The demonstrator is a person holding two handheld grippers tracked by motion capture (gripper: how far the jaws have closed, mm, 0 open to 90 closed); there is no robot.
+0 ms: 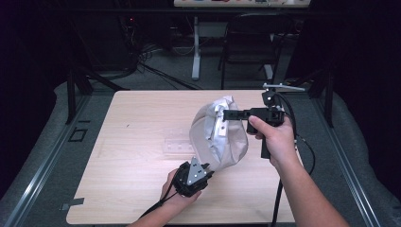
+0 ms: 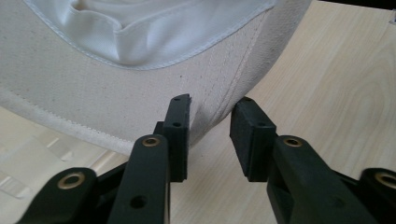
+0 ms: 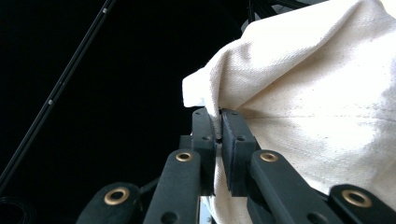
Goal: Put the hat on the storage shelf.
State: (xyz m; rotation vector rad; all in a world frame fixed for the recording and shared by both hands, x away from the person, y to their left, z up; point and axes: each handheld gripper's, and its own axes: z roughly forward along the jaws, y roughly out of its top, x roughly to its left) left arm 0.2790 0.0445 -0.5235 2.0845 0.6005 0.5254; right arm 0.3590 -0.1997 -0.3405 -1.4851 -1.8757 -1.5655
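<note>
Pale wooden bench against dark surroundings. Cream canvas hat held aloft at frame centre, soft, light, floppy. Right tongs pinched tight on a fold of its cloth; left tongs half-open around the stitched brim edge, the firmest place to grip.

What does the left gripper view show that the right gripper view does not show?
The left gripper view alone shows the light wooden table, a clear plastic piece lying on it, and the left gripper, its jaws apart at the stitched brim, not yet pressing it. The right gripper view alone shows the right gripper shut on a fold of cloth against a dark background. Both show the cream-white cloth hat.
</note>
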